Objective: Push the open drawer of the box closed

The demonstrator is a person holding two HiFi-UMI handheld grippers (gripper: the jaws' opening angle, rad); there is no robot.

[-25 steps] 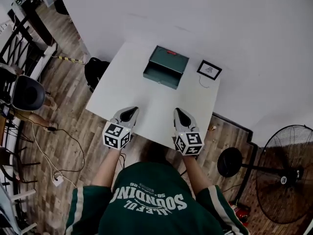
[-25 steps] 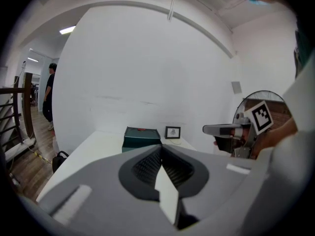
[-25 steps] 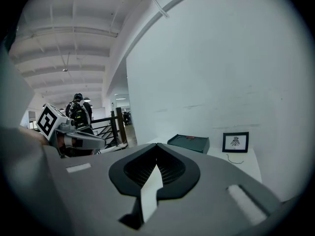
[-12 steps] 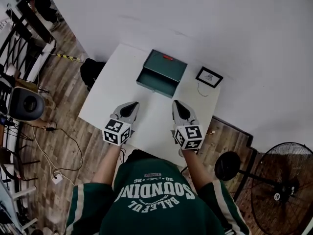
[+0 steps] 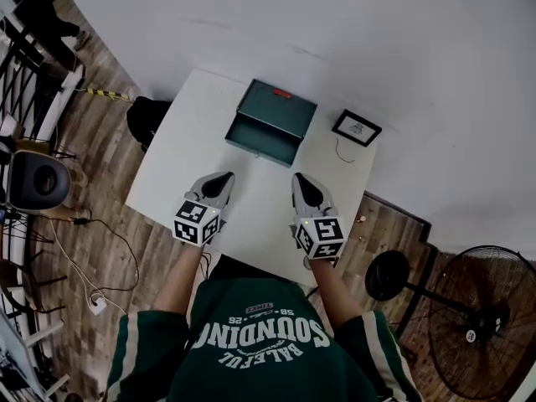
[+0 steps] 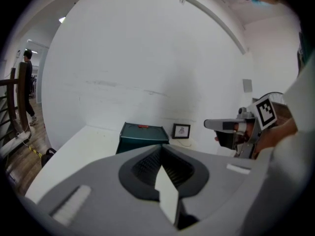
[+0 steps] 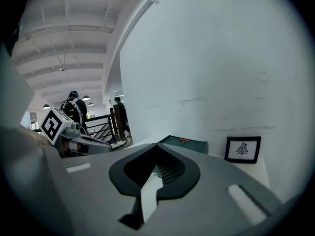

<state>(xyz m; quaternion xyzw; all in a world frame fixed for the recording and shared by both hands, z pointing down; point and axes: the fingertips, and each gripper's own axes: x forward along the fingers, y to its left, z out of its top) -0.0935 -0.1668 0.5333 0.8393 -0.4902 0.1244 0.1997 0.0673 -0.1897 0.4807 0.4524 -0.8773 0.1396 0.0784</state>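
A dark green metal box stands at the far side of the white table, its drawer pulled out towards me. Both grippers hover over the near half of the table, short of the drawer and touching nothing. My left gripper is shut and empty, left of the drawer's line. My right gripper is also shut and empty, to the right. The left gripper view shows the box ahead beyond the closed jaws and the right gripper alongside. In the right gripper view the box is ahead.
A small black picture frame with a thin cable stands right of the box, near the white wall. On the wooden floor are a black bag left of the table, a chair and a standing fan. People stand by a railing.
Both grippers have come slightly forward over the table towards the box, staying side by side and shut. The drawer stands open as before.
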